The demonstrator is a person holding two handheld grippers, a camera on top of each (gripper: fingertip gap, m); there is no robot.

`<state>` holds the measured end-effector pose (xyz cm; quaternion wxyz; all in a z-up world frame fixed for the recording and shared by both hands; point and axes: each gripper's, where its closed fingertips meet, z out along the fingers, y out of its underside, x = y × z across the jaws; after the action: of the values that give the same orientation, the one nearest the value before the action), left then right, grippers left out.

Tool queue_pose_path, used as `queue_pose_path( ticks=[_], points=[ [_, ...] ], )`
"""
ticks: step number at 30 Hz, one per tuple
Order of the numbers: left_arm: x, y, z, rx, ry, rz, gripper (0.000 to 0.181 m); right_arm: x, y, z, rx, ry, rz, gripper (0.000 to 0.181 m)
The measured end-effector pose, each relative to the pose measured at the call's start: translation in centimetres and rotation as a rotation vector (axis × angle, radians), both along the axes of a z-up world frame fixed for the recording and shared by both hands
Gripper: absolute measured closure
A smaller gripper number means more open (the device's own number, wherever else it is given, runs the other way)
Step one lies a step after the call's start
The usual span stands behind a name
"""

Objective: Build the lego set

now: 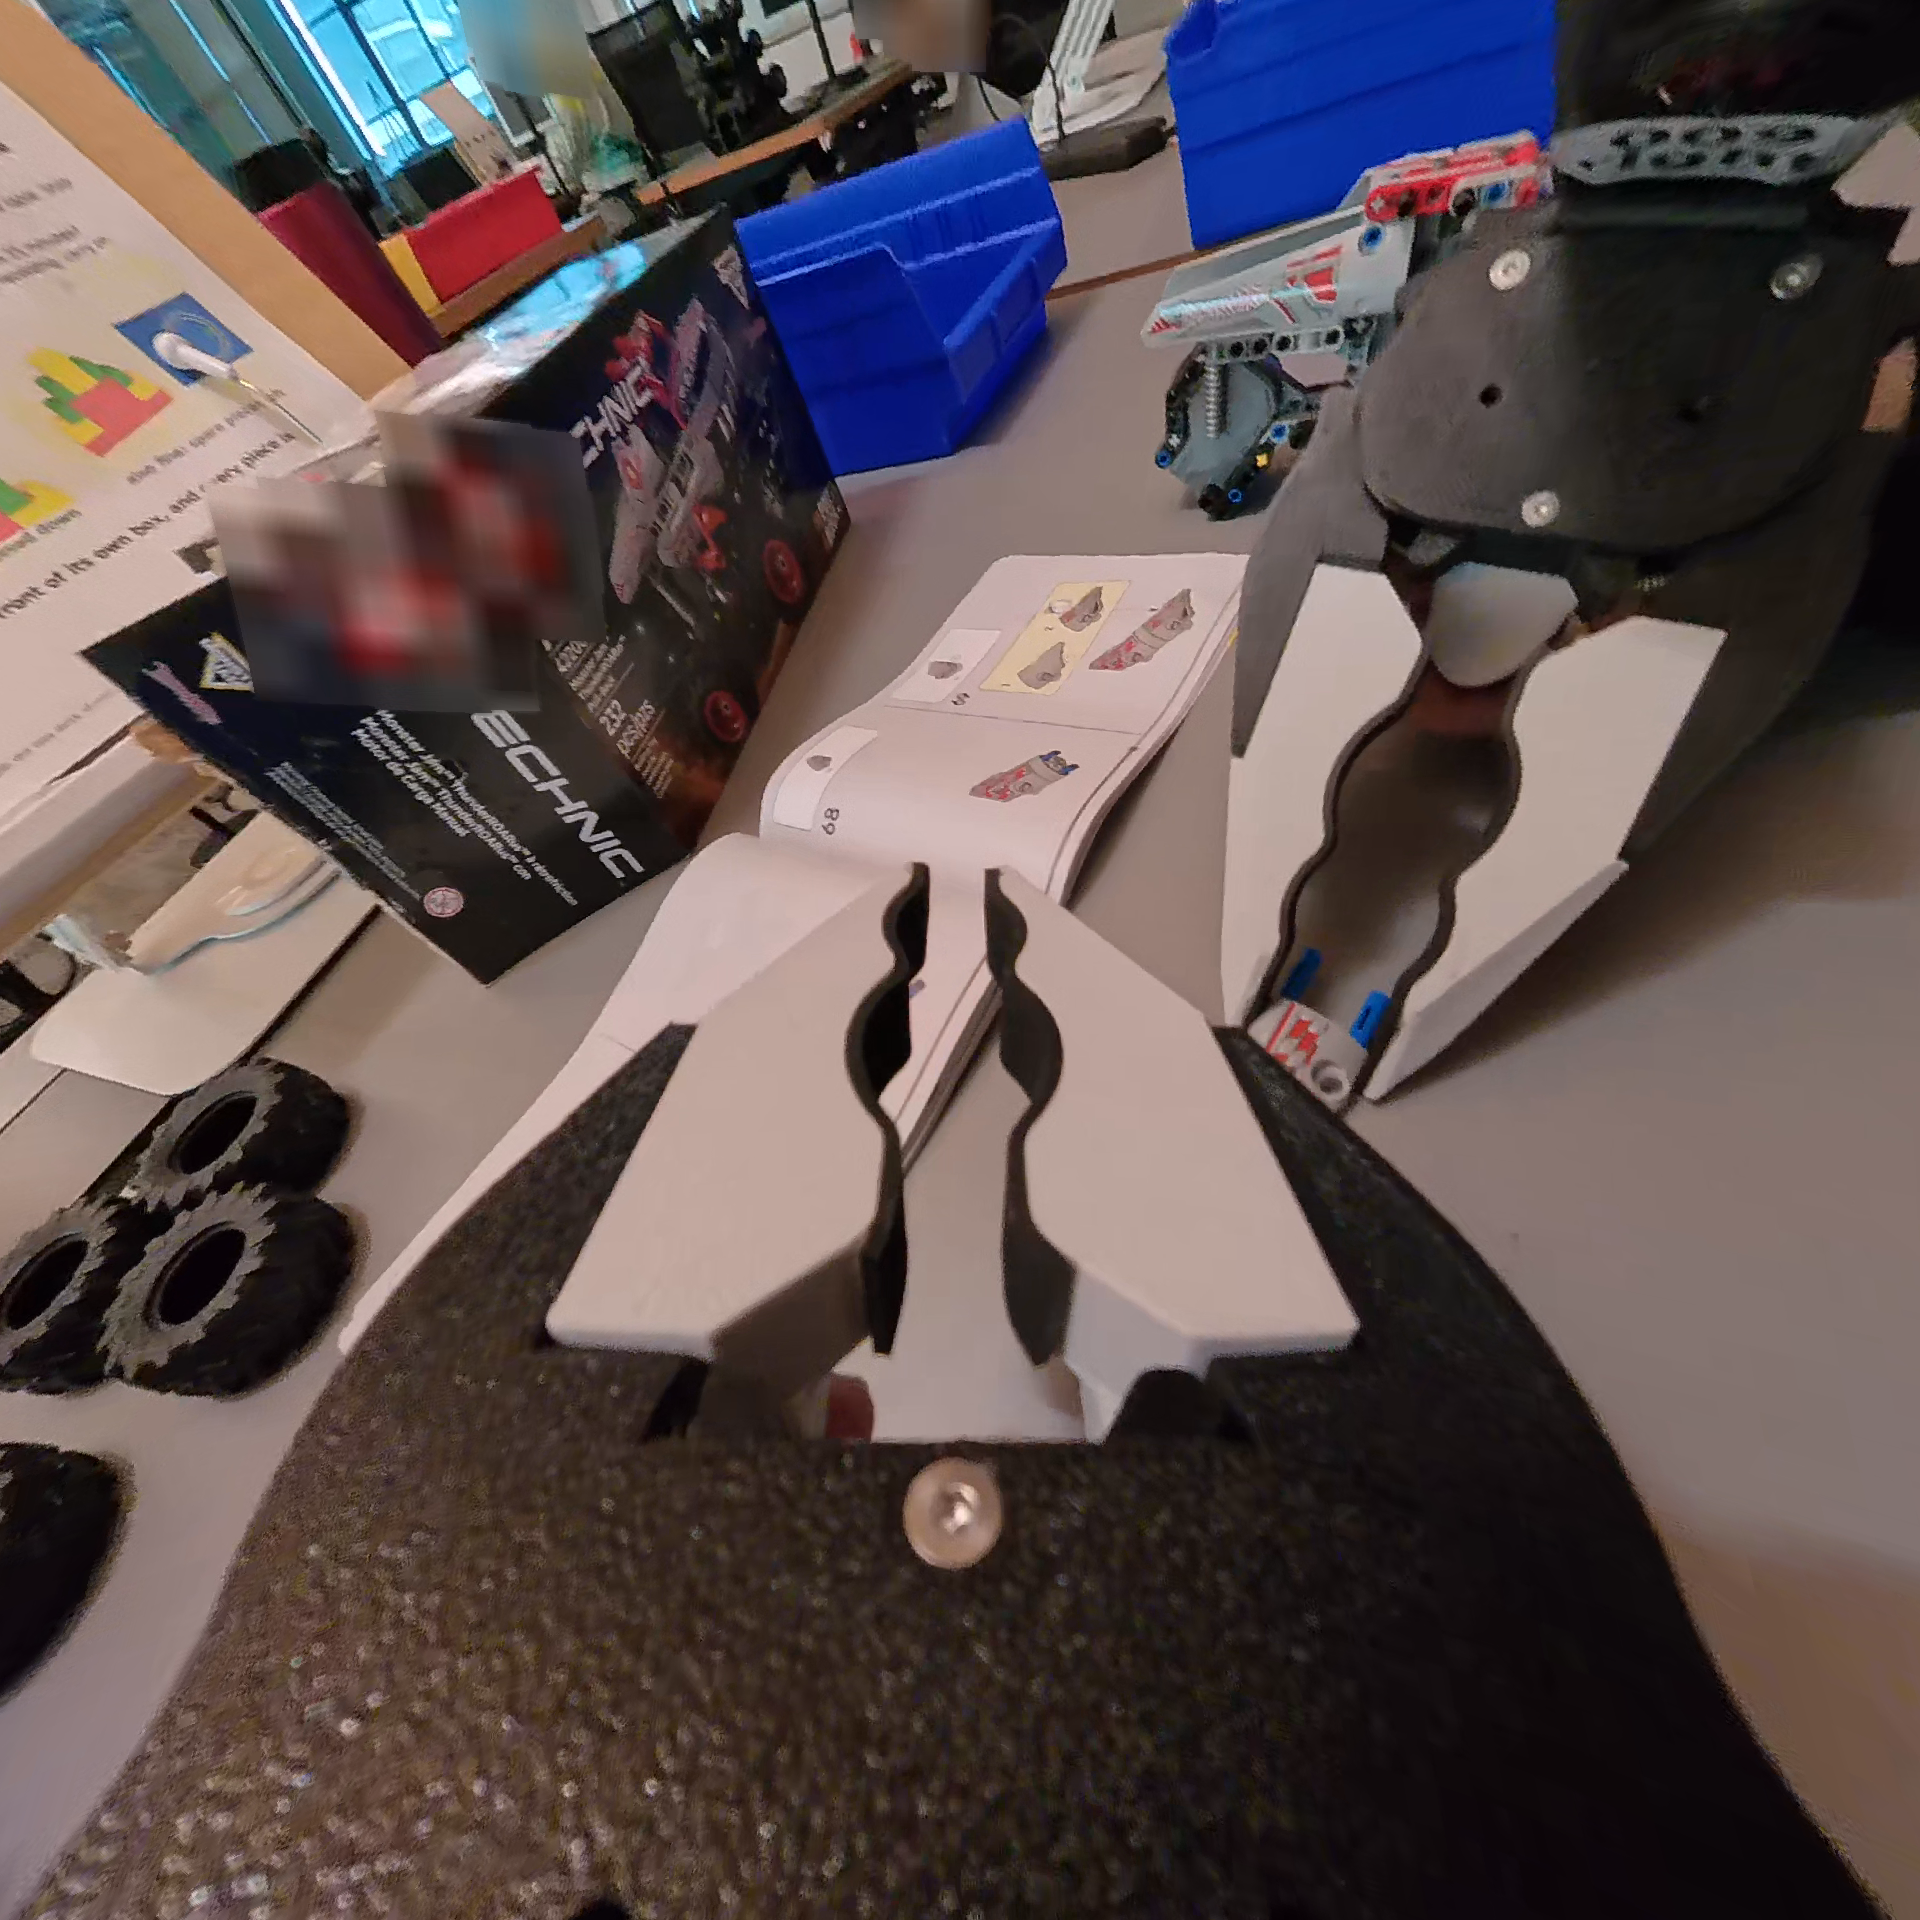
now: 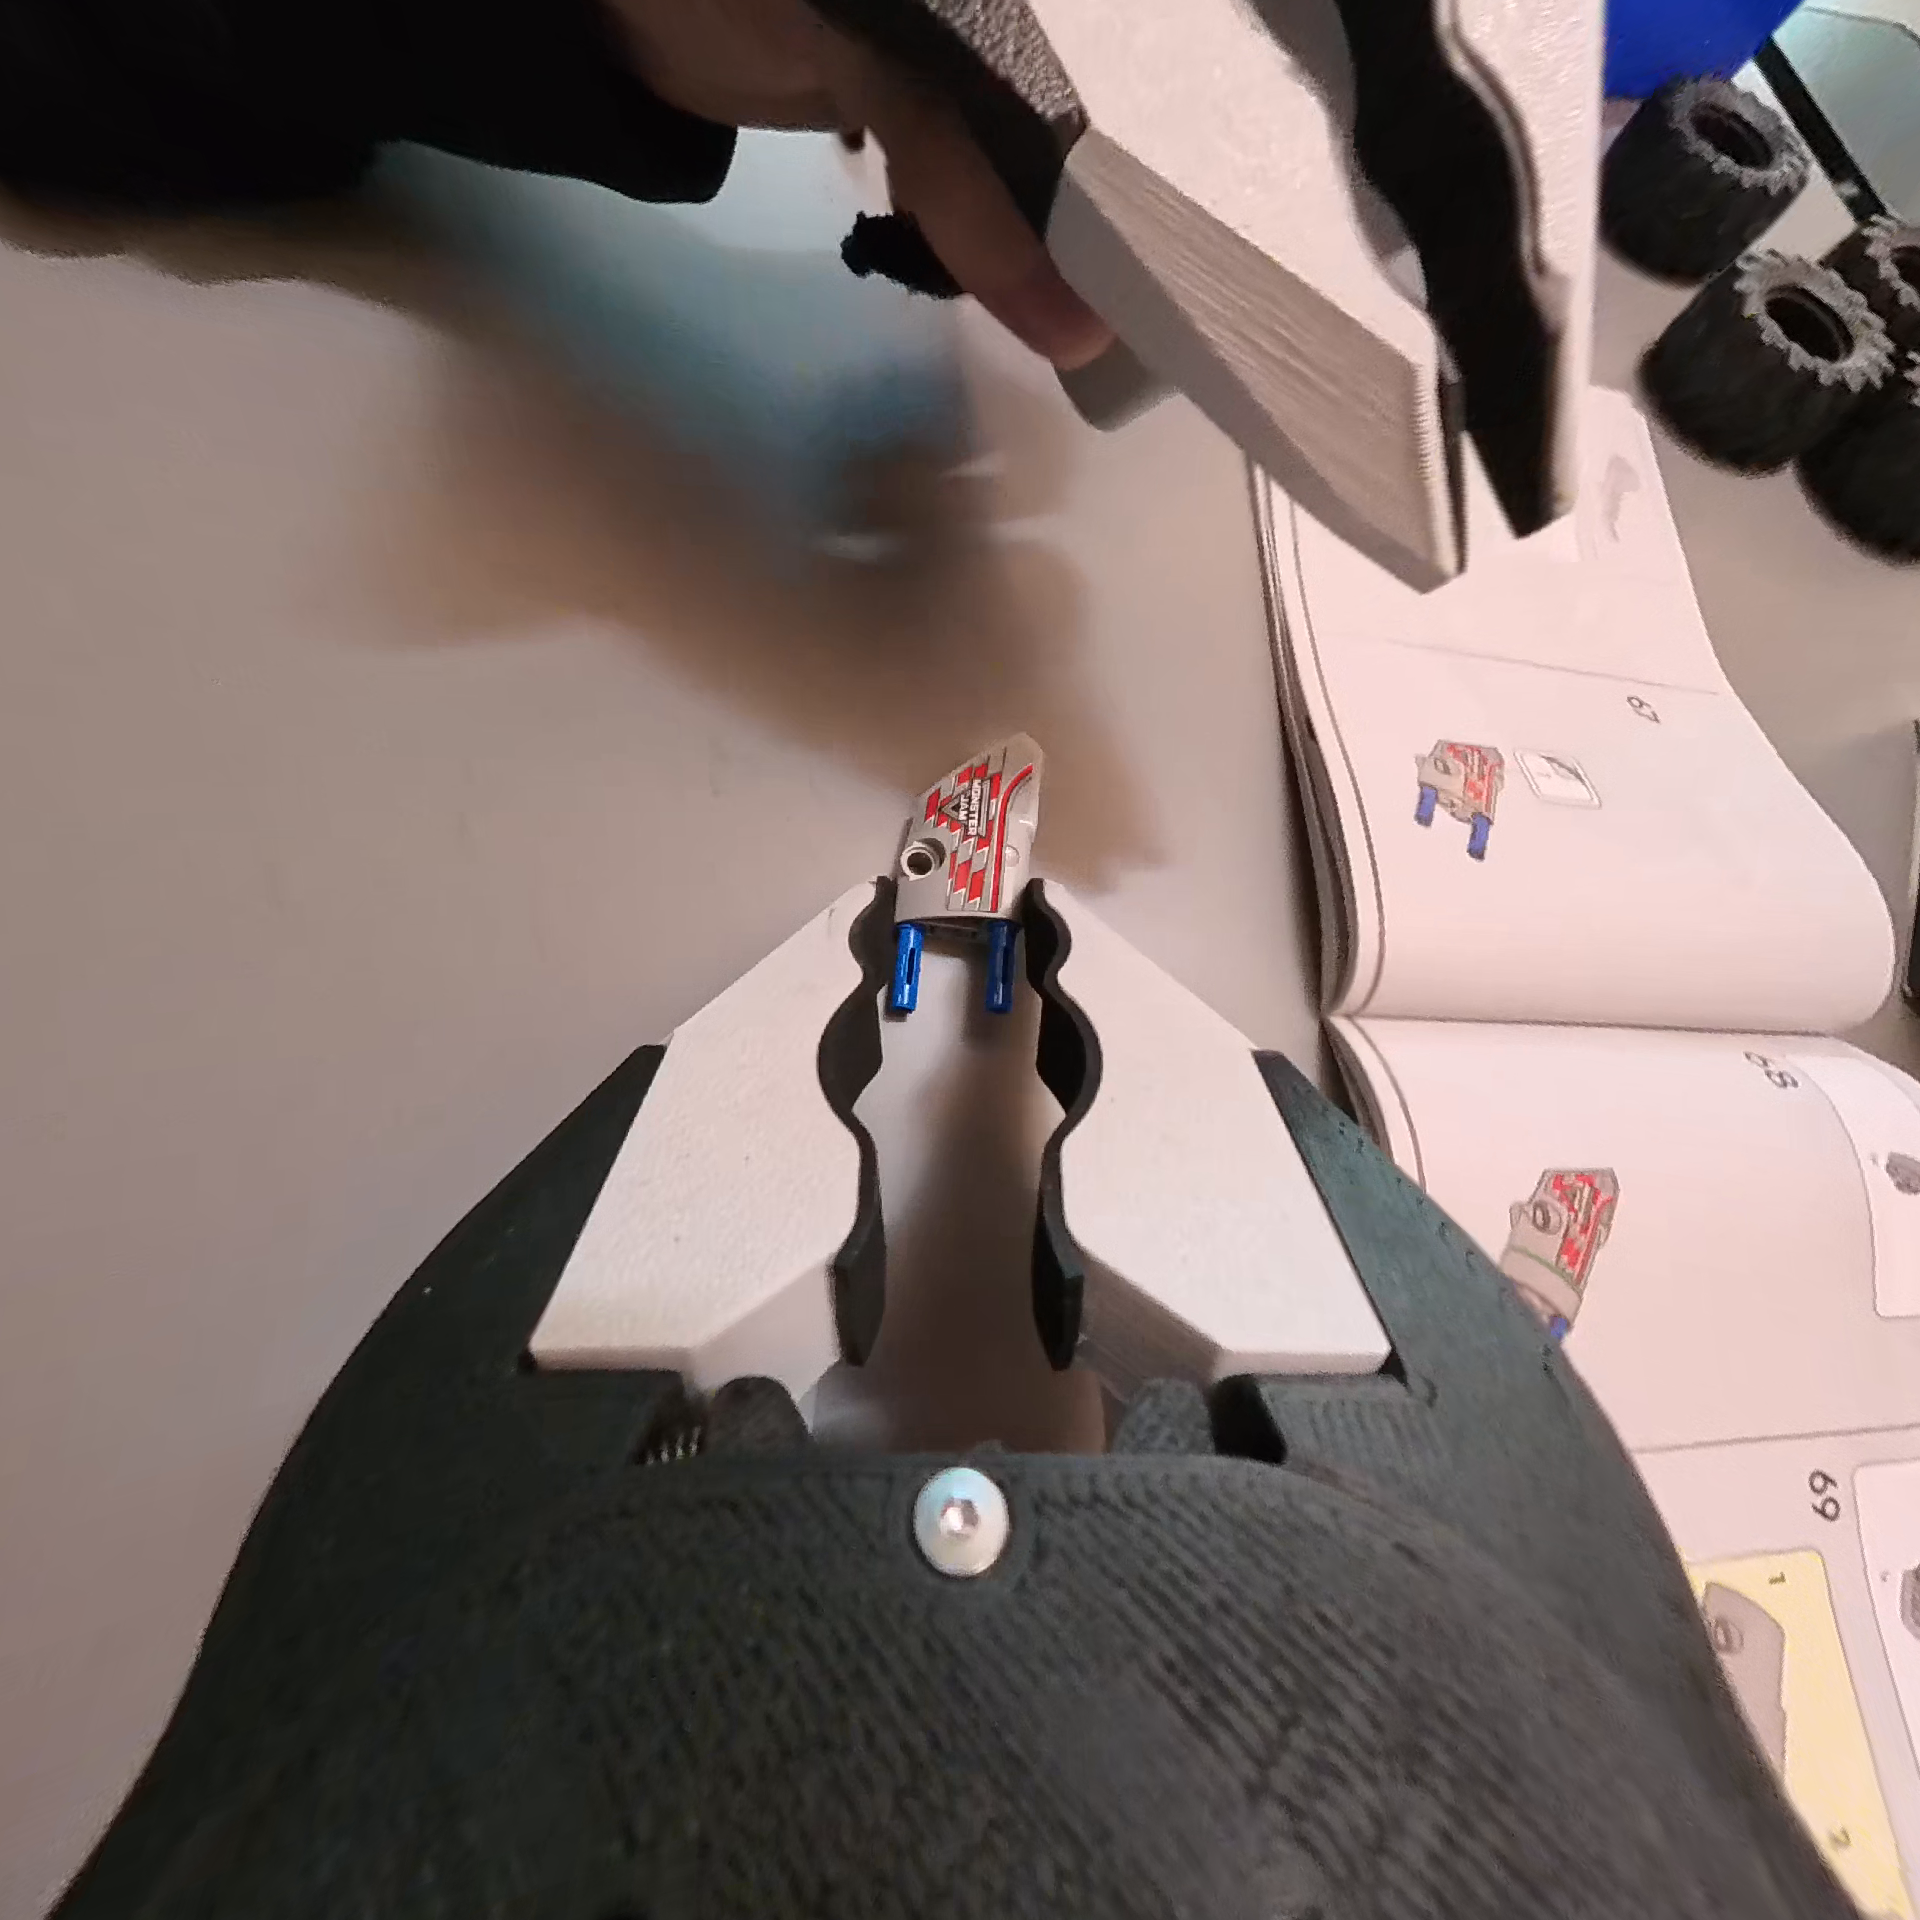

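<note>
Right gripper [image 2: 951, 904] pinches the grey-red panel piece [image 2: 971, 842] at its fingertips, low over the table [image 2: 416, 727]; 2 blue pins [image 2: 906, 971] point back toward the camera. Left gripper [image 1: 956, 894] empty, slightly parted, over the booklet [image 1: 1039, 727]. Truck body [image 1: 1299, 301] lies well ahead.

Writing on box [image 1: 540, 665], booklet [image 1: 1039, 727], poster [image 1: 104, 364], grey panel [image 2: 971, 842]

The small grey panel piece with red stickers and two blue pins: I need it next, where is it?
The small grey panel piece lies on the table at the right gripper's fingertips, left of the open instruction booklet.
</note>
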<state>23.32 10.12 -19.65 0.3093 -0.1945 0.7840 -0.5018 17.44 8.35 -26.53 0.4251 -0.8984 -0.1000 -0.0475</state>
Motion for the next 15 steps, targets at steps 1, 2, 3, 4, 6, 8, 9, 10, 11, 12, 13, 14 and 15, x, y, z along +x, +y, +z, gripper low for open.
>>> queue_pose_path(
  ticks=[1, 2, 3, 4, 6, 8, 9, 10, 11, 12, 13, 14, 15],
  points=[
    [0.1, 0.2, 0.2, -0.011, -0.006, 0.007, 0.174, 0.0, 0.2, 0.0, 0.002, -0.008, 0.005, 0.158],
    [0.1, 0.4, 0.4, -0.021, -0.008, 0.013, 0.174, 0.0, 0.3, 0.0, 0.004, -0.016, 0.009, 0.158],
    [0.2, 0.6, 0.5, -0.031, -0.006, 0.021, 0.172, 0.0, 0.3, 0.0, 0.005, -0.018, 0.010, 0.158],
    [0.3, 0.8, 0.6, -0.043, -0.003, 0.030, 0.169, 0.0, 0.3, 0.0, 0.004, -0.017, 0.010, 0.158],
    [0.3, 1.3, 1.0, -0.069, 0.003, 0.047, 0.170, 0.0, 0.3, 0.1, 0.007, -0.023, 0.006, 0.153],
    [0.1, 1.6, 1.8, -0.094, -0.002, 0.048, 0.174, 0.4, 0.3, 0.2, 0.016, -0.042, -0.009, 0.149],
    [0.0, 1.9, 2.4, -0.110, -0.014, 0.056, 0.174, 0.5, 0.3, 0.2, 0.019, -0.045, -0.016, 0.147],
    [-0.1, 2.3, 3.0, -0.127, -0.018, 0.064, 0.174, 0.6, 0.3, 0.2, 0.020, -0.045, -0.018, 0.145],
    [-0.2, 2.9, 3.5, -0.141, -0.014, 0.085, 0.173, 0.6, 0.3, 0.2, 0.020, -0.044, -0.018, 0.143],
    [-0.2, 3.9, 4.1, -0.150, -0.006, 0.125, 0.172, 0.6, 0.3, 0.3, 0.021, -0.042, -0.019, 0.141],
    [-0.4, 4.9, 4.8, -0.152, -0.004, 0.160, 0.171, 0.6, 0.2, 0.3, 0.021, -0.040, -0.021, 0.140],
    [-0.8, 6.1, 5.4, -0.143, -0.006, 0.185, 0.171, 0.6, 0.2, 0.2, 0.020, -0.036, -0.021, 0.140],
    [-1.2, 7.6, 6.0, -0.120, -0.007, 0.224, 0.172, 0.6, 0.2, 0.2, 0.018, -0.031, -0.019, 0.141]
  ],
)
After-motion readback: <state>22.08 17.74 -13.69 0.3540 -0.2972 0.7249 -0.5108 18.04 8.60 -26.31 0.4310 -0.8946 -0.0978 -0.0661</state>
